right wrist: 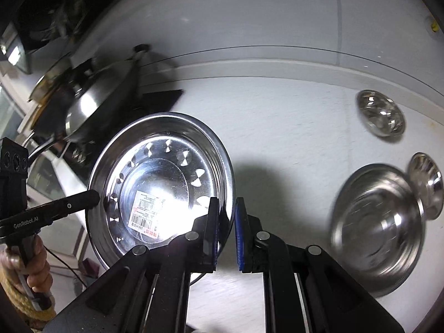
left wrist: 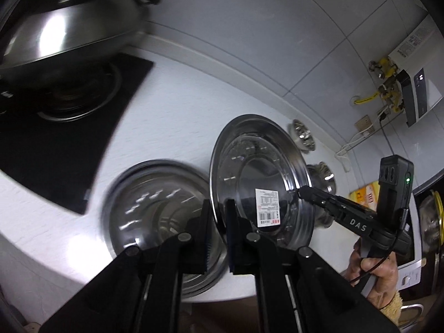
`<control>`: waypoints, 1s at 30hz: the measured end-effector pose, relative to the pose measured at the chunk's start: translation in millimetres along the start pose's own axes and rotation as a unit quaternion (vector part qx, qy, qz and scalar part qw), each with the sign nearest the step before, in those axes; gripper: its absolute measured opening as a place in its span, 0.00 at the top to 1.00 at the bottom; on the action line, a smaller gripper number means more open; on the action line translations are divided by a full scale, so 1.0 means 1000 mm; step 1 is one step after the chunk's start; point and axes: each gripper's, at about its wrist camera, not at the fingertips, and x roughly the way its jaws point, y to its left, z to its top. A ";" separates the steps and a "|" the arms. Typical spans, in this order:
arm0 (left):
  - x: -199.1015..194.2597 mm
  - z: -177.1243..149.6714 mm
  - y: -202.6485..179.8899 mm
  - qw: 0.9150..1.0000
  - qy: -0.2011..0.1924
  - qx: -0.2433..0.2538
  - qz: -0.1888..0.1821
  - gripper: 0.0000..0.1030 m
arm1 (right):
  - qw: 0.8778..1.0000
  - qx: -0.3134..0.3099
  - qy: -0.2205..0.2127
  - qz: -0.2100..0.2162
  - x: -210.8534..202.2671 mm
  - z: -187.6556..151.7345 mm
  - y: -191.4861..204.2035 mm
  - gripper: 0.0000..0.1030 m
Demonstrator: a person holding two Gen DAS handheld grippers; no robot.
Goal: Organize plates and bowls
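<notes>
Pinching labelled steel plate [left wrist: 258, 183] rim: left tongs [left wrist: 217, 233] clenched; right tongs [right wrist: 226, 234] also gripping rim.

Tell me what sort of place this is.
Most likely a home kitchen: a lidded steel wok sits on a black glass gas hob set in a white counter, and a wall-mounted white water heater hangs nearby.

Two close wrist views, opposite sides of one plate [left wrist: 258, 183].
</notes>
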 end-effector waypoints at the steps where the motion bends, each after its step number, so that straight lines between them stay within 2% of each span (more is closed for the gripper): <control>1: -0.002 -0.006 0.013 1.000 0.006 -0.005 0.006 0.92 | 1.000 -0.003 0.003 0.004 0.003 -0.003 0.008 0.90; 9: 0.018 -0.025 0.091 0.997 0.050 -0.043 0.042 0.93 | 0.999 -0.005 0.052 0.015 0.058 -0.030 0.052 0.90; 17: 0.042 -0.021 0.099 0.996 0.067 -0.020 0.062 0.93 | 0.996 0.029 0.083 -0.004 0.099 -0.044 0.050 0.90; 23: 0.047 -0.016 0.109 0.996 0.070 -0.010 0.062 0.93 | 0.995 0.043 0.084 -0.019 0.103 -0.053 0.051 0.89; 30: 0.034 -0.006 0.108 0.996 0.053 0.008 0.065 0.91 | 0.995 0.056 0.079 -0.031 0.100 -0.059 0.050 0.88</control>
